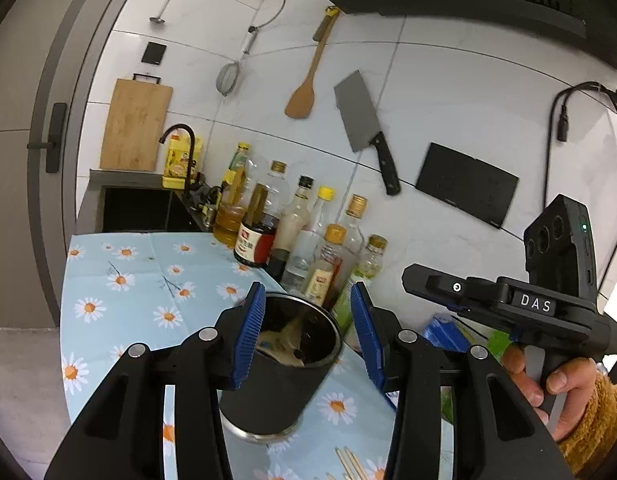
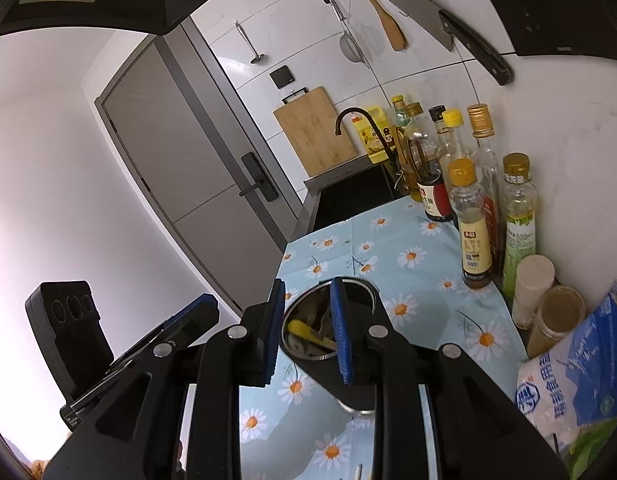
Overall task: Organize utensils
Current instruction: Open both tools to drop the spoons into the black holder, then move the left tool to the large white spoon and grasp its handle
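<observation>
A dark utensil holder (image 1: 280, 364) is seen standing on the desk (image 1: 120, 280), which is covered by a daisy-print cloth, and it lies straight ahead of both grippers. In the left wrist view the left gripper (image 1: 308, 332) is shown partly open, its blue pads set either side of the holder's rim without pressing on it; nothing is held. In the right wrist view the right gripper (image 2: 308, 330) is shown with a narrower gap, its jaws opening, and nothing is clamped between them; the holder's mouth is seen just beyond. A yellow-handled utensil (image 2: 310, 334) is already lodged inside, leaning on a slant. Loose chopsticks (image 1: 350, 464) are left on the cloth below the left gripper, their long axes pointing roughly toward the holder. The left gripper is judged nearer to them, so a downward reach is called for next.
</observation>
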{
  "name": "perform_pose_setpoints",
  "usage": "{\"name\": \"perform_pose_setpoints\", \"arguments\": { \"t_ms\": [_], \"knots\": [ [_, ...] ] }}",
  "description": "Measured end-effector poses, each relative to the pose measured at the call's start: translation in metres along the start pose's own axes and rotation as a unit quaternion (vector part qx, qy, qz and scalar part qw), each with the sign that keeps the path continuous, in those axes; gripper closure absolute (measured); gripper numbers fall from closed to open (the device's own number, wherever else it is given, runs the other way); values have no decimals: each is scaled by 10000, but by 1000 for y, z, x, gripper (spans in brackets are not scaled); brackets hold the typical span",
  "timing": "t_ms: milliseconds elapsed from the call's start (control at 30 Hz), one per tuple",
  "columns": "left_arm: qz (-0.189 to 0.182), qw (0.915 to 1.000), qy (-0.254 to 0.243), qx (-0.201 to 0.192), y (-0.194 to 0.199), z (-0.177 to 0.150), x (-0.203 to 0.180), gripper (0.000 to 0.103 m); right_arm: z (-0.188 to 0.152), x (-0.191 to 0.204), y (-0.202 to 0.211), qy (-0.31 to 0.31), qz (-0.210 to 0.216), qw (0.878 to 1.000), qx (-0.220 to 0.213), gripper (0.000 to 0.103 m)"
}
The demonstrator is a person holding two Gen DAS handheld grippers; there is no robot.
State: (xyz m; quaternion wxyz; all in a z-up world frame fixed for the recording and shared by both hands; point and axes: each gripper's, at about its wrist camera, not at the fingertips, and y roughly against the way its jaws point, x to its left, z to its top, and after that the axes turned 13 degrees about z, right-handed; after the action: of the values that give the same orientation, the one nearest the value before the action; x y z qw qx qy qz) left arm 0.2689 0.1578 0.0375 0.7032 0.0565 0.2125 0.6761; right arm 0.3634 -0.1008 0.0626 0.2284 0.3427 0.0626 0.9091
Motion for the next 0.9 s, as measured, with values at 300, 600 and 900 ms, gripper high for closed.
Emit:
{"name": "perform_pose_setpoints", "arguments": {
  "t_ms": [300,600,900],
  "knots": [
    [-77,9985,-402,352,35,-16,-22,60,-16,19,45,71,16,10000,23,67],
    [-189,9905,-866,1051,55,-44,-40,54,-40,16,79,-181,93,9991,383,56],
    [-582,9561,-1757,2272,42,-98,-68,54,-81,-2,92,-622,19,9945,847,53]
  ]
}}
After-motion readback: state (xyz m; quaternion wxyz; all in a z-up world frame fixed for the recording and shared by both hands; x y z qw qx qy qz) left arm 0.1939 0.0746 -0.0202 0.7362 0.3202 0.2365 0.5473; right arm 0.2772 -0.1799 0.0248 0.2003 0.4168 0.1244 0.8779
